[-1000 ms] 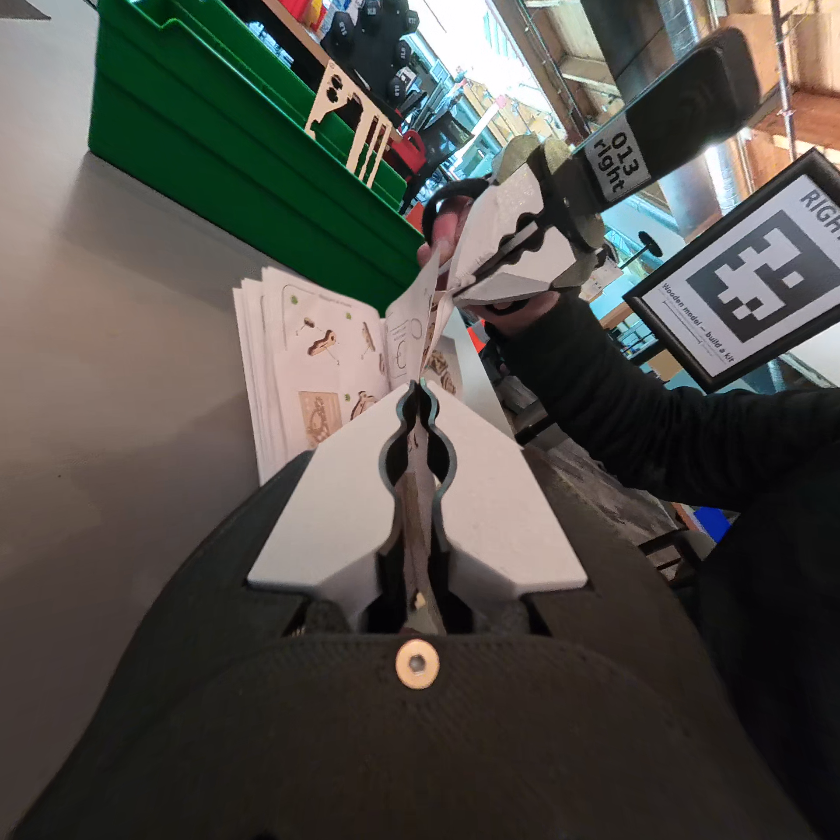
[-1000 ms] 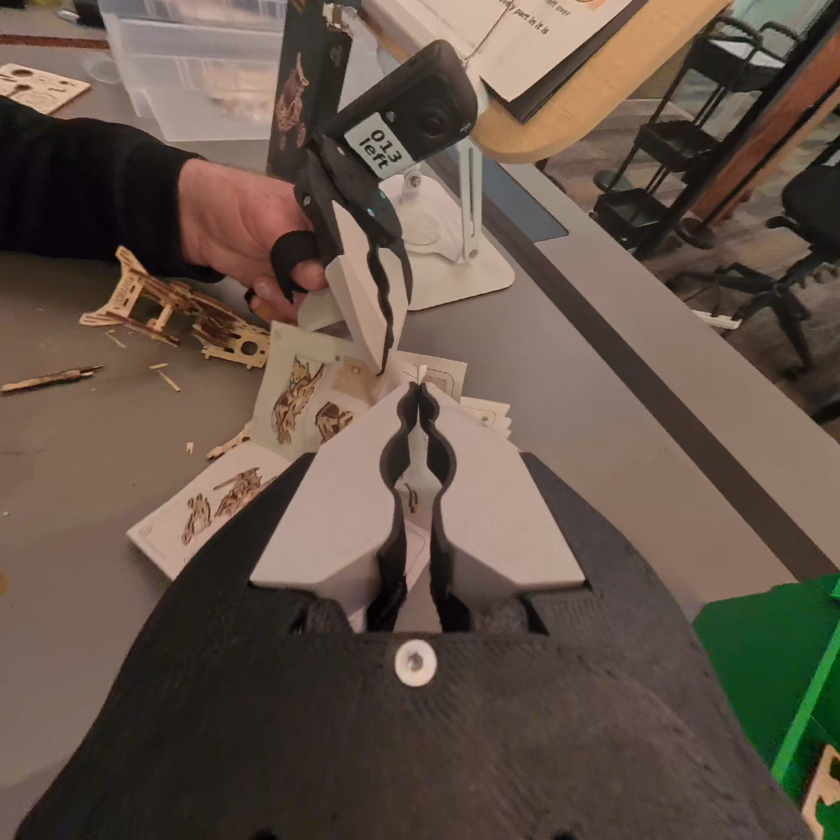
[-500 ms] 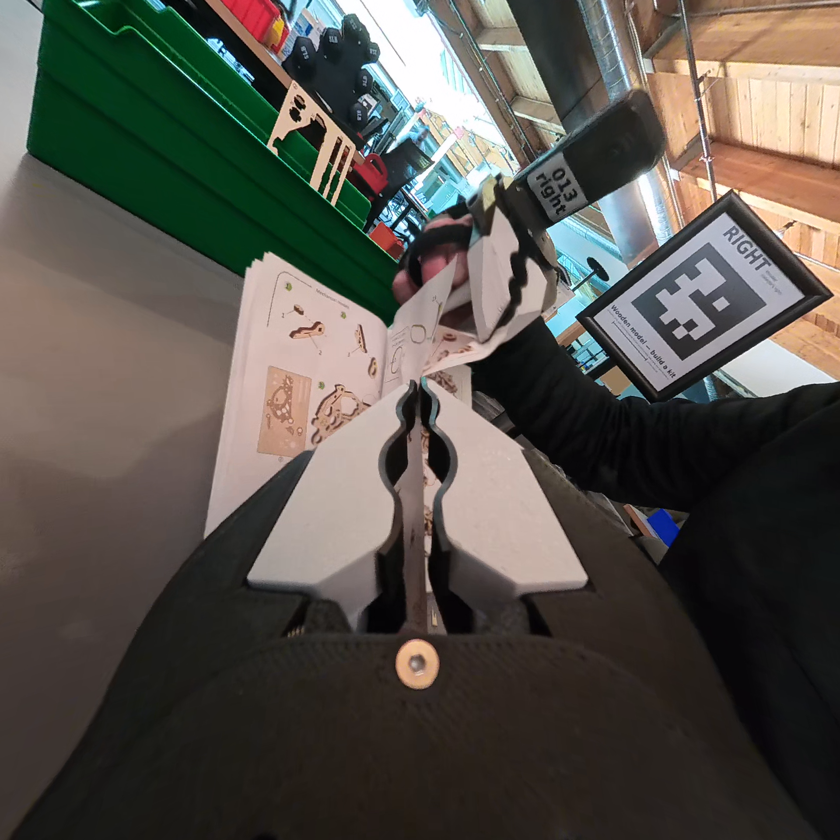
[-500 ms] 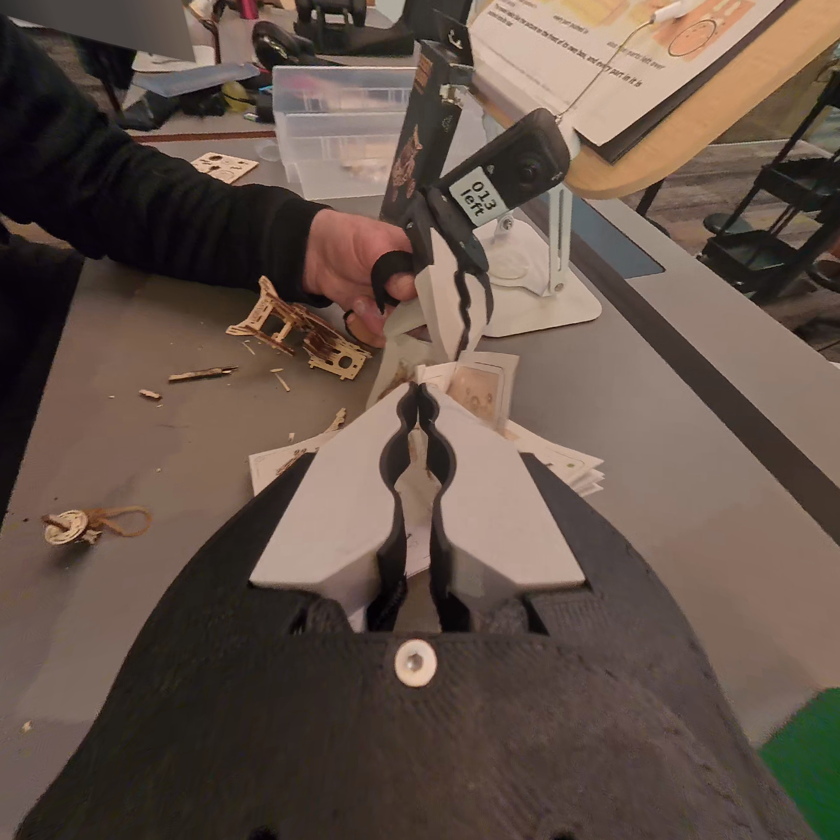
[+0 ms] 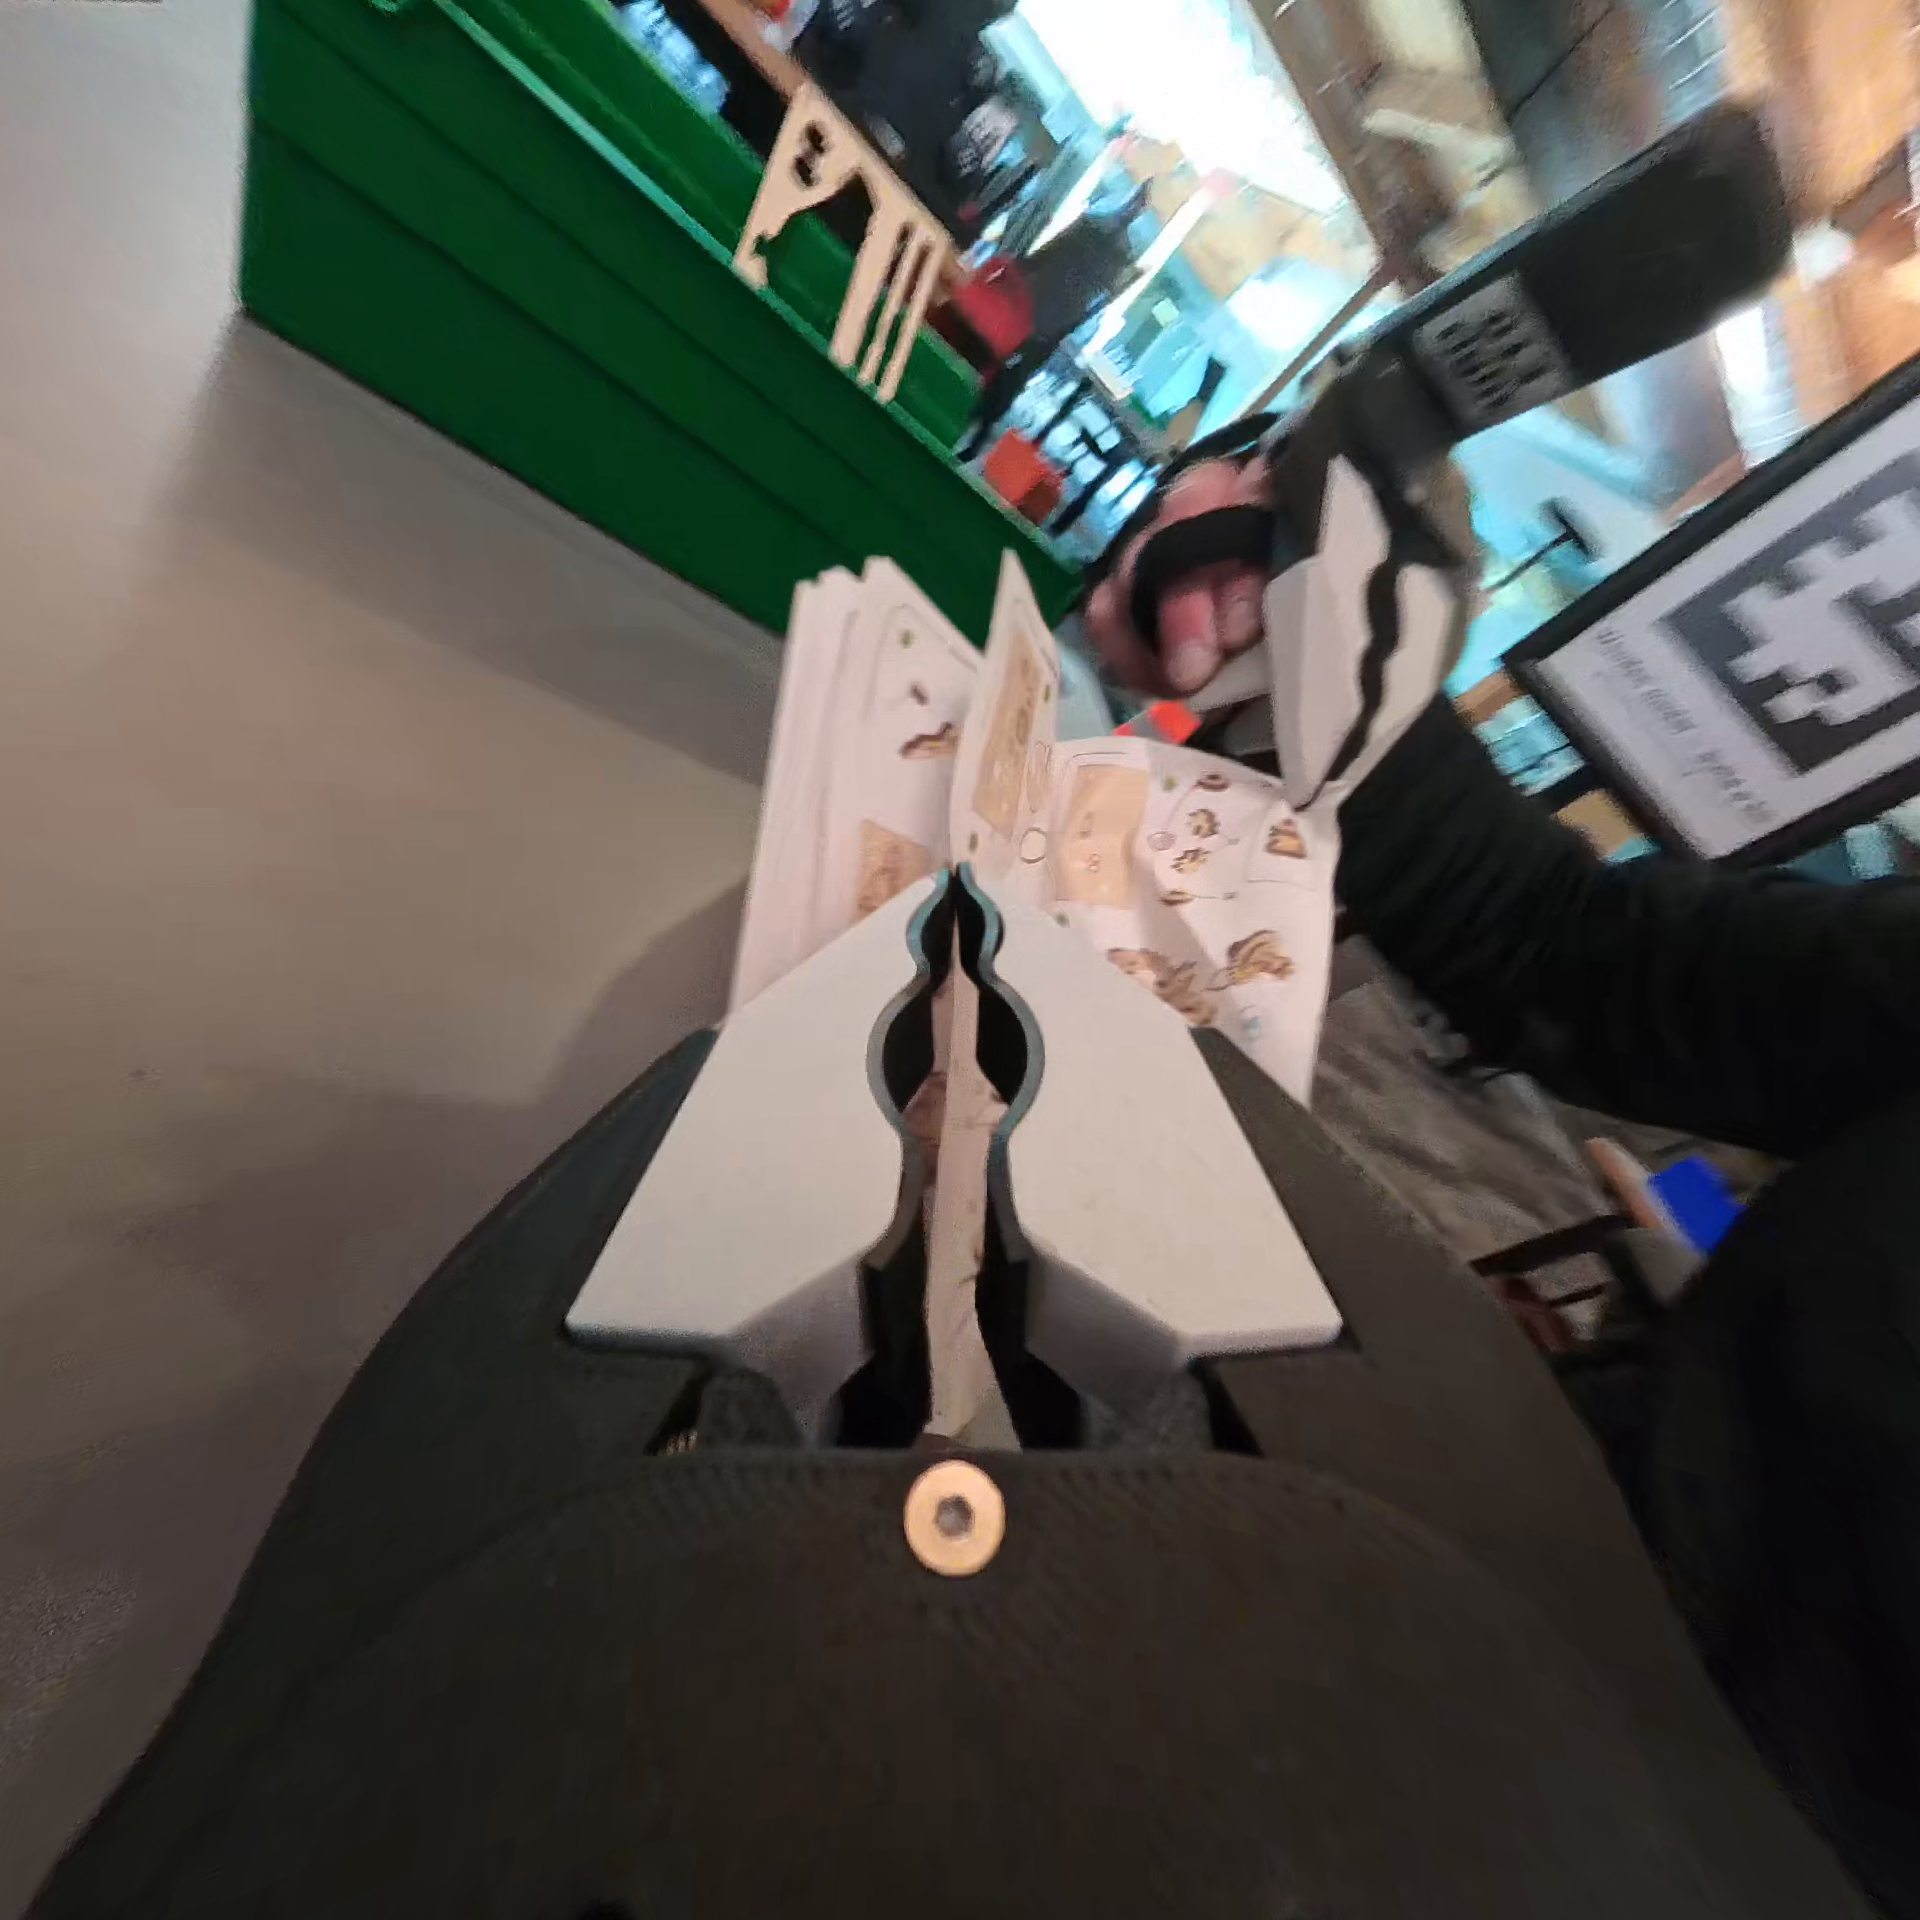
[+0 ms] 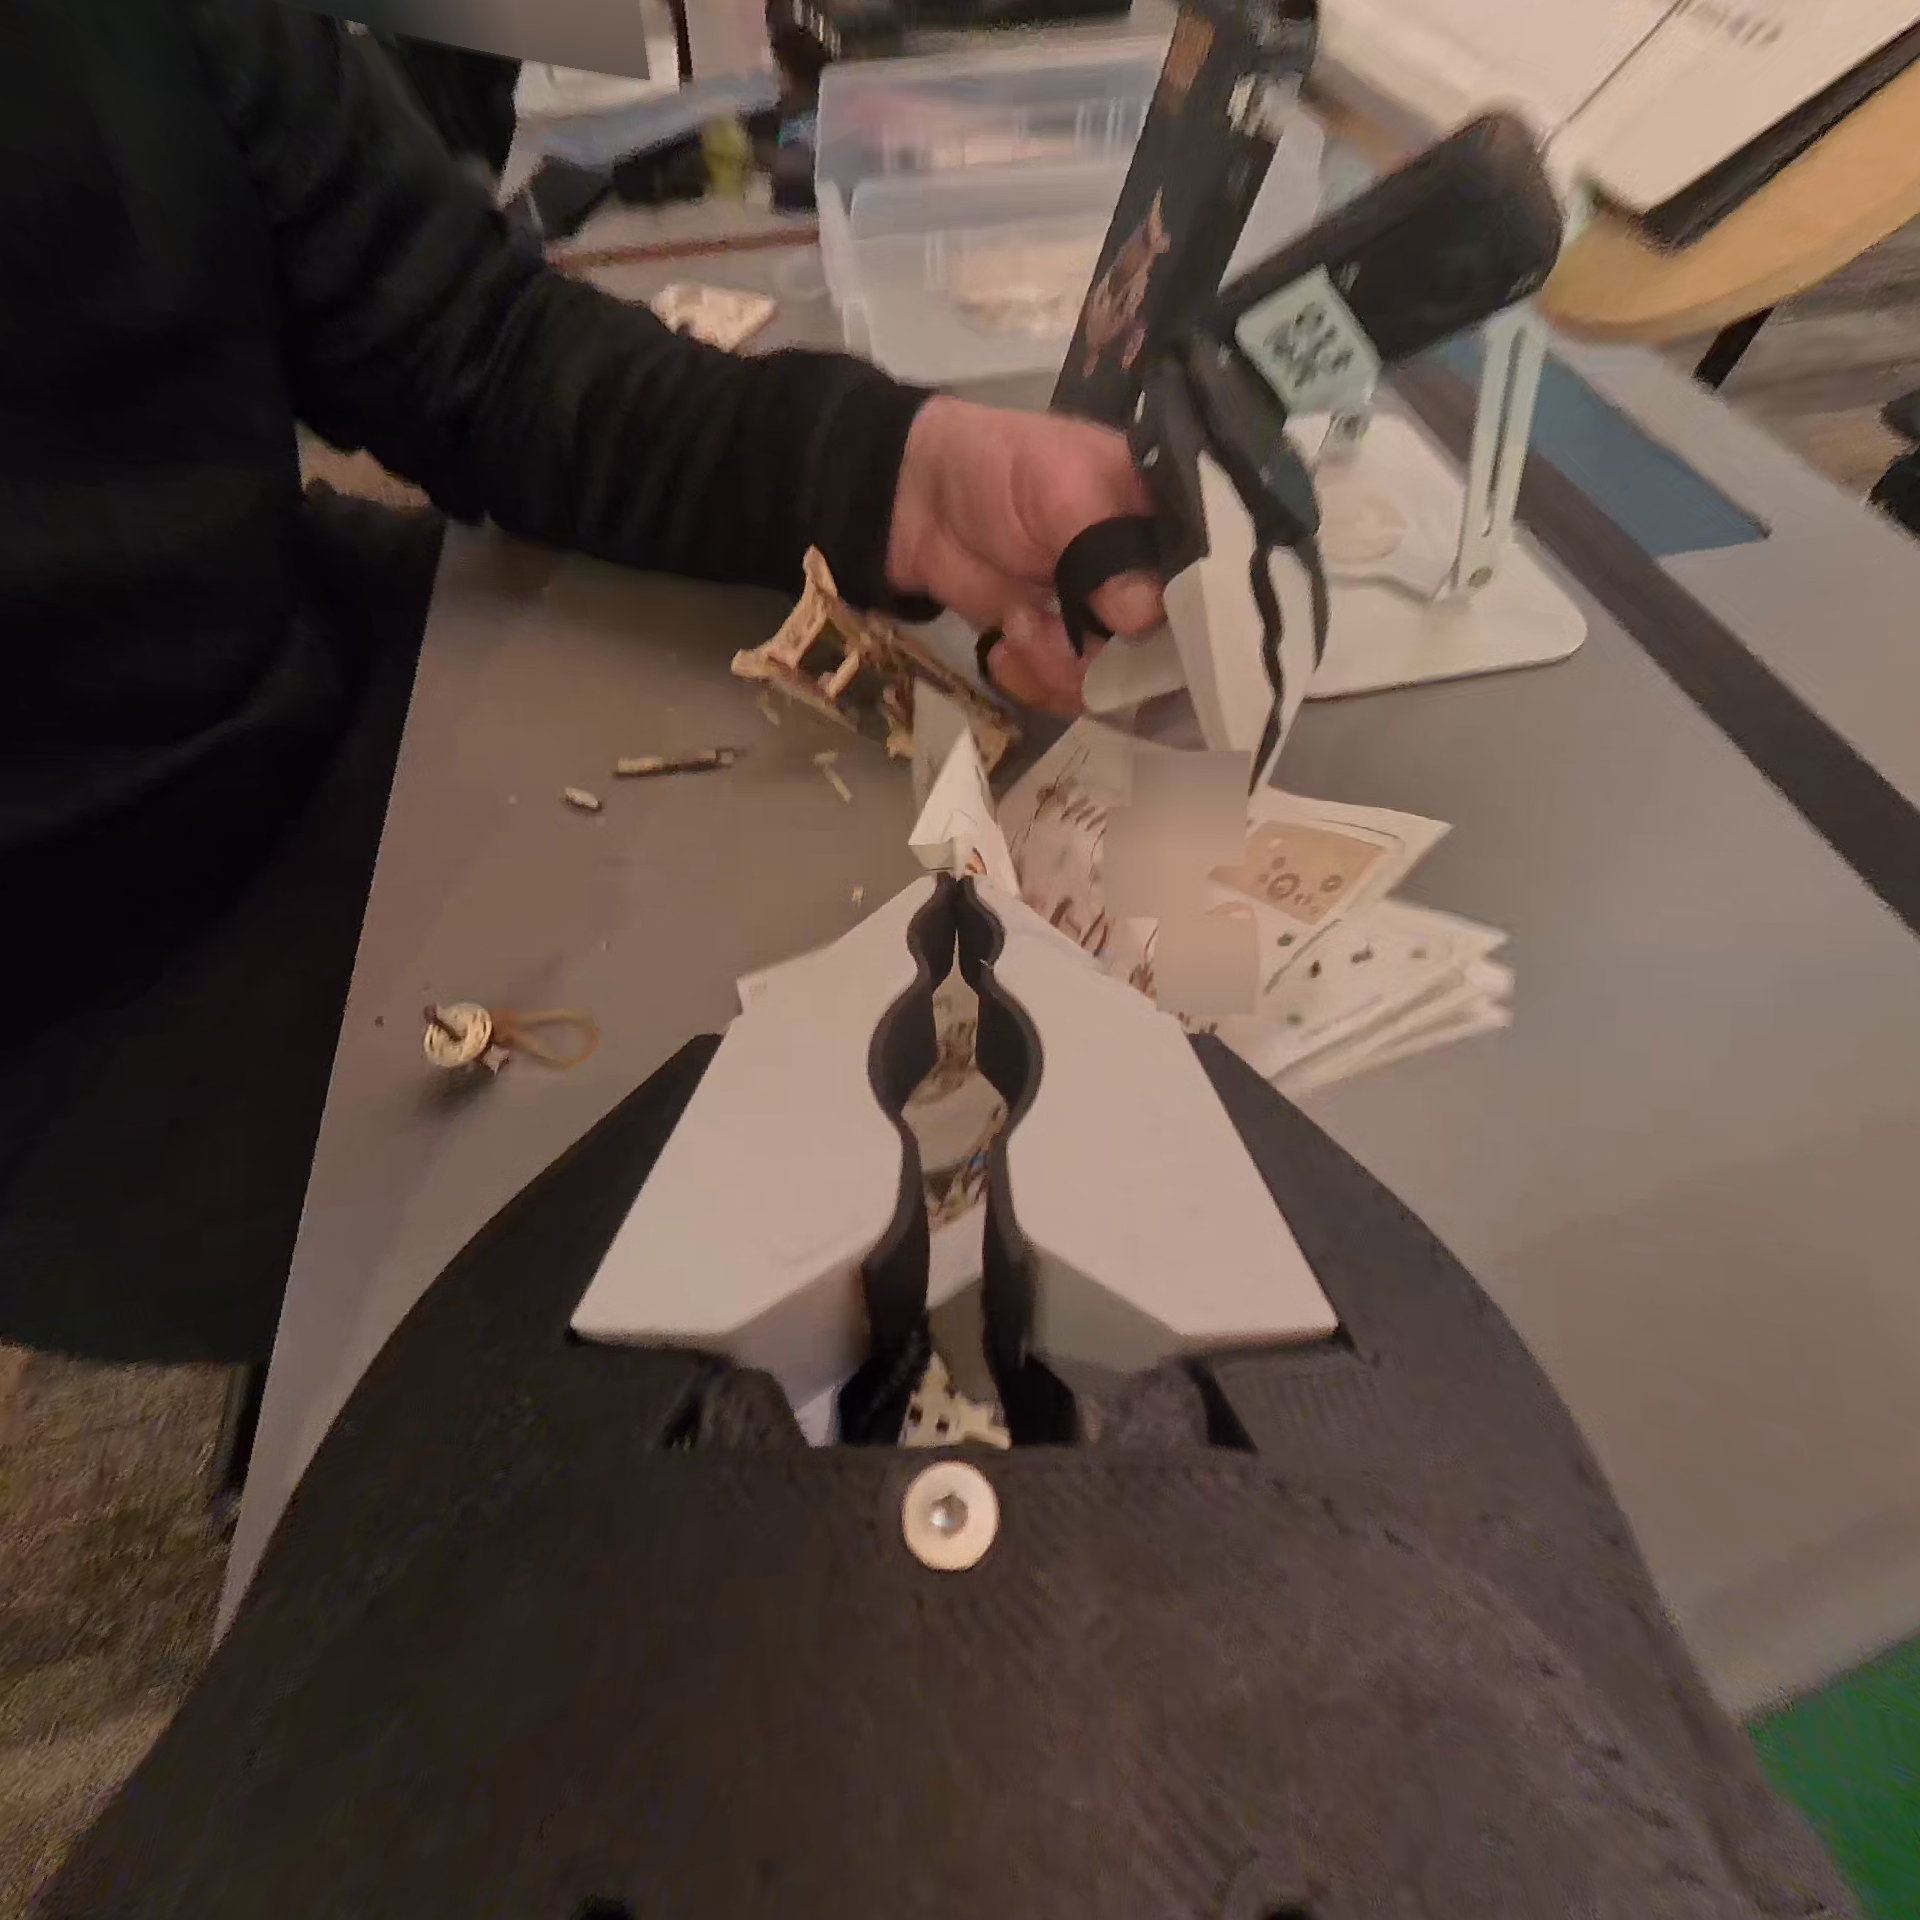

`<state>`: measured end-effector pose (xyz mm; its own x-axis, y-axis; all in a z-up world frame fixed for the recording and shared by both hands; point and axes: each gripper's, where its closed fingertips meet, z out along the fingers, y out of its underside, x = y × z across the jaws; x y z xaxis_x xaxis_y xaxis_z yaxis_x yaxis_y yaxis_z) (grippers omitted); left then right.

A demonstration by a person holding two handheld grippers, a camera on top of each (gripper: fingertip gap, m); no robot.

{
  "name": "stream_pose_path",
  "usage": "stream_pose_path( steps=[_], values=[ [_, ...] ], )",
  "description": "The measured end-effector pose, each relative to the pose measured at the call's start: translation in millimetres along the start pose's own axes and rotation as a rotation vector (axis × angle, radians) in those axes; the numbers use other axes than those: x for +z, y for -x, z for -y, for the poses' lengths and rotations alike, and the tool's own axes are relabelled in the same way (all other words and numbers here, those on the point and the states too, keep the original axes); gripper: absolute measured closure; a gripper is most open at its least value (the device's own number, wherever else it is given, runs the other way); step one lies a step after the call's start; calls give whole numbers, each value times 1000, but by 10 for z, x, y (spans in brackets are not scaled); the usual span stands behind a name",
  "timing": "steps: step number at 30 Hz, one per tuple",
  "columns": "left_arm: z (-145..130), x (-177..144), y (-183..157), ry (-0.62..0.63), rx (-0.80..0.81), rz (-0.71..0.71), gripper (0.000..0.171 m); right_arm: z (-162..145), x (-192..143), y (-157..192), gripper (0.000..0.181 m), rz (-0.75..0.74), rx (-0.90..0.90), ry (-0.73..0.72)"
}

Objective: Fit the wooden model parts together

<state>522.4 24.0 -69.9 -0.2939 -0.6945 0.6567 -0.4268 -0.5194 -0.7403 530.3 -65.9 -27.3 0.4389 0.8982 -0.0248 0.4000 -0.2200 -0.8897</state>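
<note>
Compared with half a second ago, both grippers have drawn apart, spreading the instruction booklet (image 5: 1164, 862) wider, and the right gripper (image 5: 1314, 795) now points down at the edge of a raised page rather than across it. Left wrist view, nearest: the left gripper (image 5: 956, 883) has its jaws closed on a single page, which runs edge-on through the slot between the fingers. Beyond it the booklet fans open on the grey table (image 5: 343, 810), one page standing upright in the middle. Farther right, the right gripper is held by a hand (image 5: 1184, 613) in a dark sleeve; its jaws are together on the corner of a lifted page. Behind lie stacked green bins (image 5: 540, 301), a cut-out wooden sheet (image 5: 842, 281) upright in them, and a framed sign (image 5: 1756, 665).

Right wrist view, nearest: the right gripper (image 6: 956, 894) is closed at the tips on a page edge. Beyond, booklet pages (image 6: 1351, 935) fan out on the table (image 6: 1558, 1039). The left gripper (image 6: 1262, 764), in the other hand (image 6: 1008, 540), points down onto the booklet. To the left lie a small wooden wheel with a rubber band (image 6: 488, 1034), wood scraps (image 6: 675, 764), and the partly built wooden model (image 6: 852, 665), just beside the booklet and untouched by either gripper. Farthest: clear plastic boxes (image 6: 956, 229) and a white stand (image 6: 1455, 613).
</note>
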Motion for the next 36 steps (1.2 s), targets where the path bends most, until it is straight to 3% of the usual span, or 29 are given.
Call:
stream_pose_path(
  steps=[3, 6, 10, 12, 16, 22, 25, 26, 28, 30, 32, 34, 36],
  values=[
    [-29, -5, 120, 26, 19, 96, 171, -238, 10, 31, 181, -1, -14, 180],
    [-57, -54, 289, 55, 51, 213, 171, -579, 11, -33, 181, -42, -70, 475],
    [-75, -138, 495, 78, 83, 350, 171, -961, -90, -465, 181, -256, -206, 883],
    [-105, -179, 597, 112, 121, 428, 171, -1019, -110, -733, 181, -383, -233, 980],
    [-185, -197, 683, 180, 167, 503, 171, -1224, -104, -982, 181, -477, -114, 1091],
    [-291, -163, 745, 249, 203, 551, 171, -903, -251, -1077, 181, -689, 71, 1037],
    [-290, -178, 749, 253, 204, 558, 171, -740, -259, -1008, 179, -705, 128, 993],
    [-290, -180, 746, 255, 202, 560, 171, -751, -238, -965, 179, -671, 152, 989],
    [-308, -212, 782, 277, 213, 591, 171, -817, -295, -1019, 150, -683, 164, 994],
    [-306, -220, 780, 269, 194, 583, 171, -950, -339, -1011, 153, -653, 218, 1009],
    [-304, -257, 814, 281, 213, 616, 171, -800, -270, -1022, 155, -676, 218, 903],
    [-294, -248, 801, 272, 204, 605, 171, -429, -81, -984, 181, -678, 183, 706],
    [-312, -241, 810, 275, 194, 602, 171, -222, 166, -936, 181, -640, 236, 545]
  ],
)
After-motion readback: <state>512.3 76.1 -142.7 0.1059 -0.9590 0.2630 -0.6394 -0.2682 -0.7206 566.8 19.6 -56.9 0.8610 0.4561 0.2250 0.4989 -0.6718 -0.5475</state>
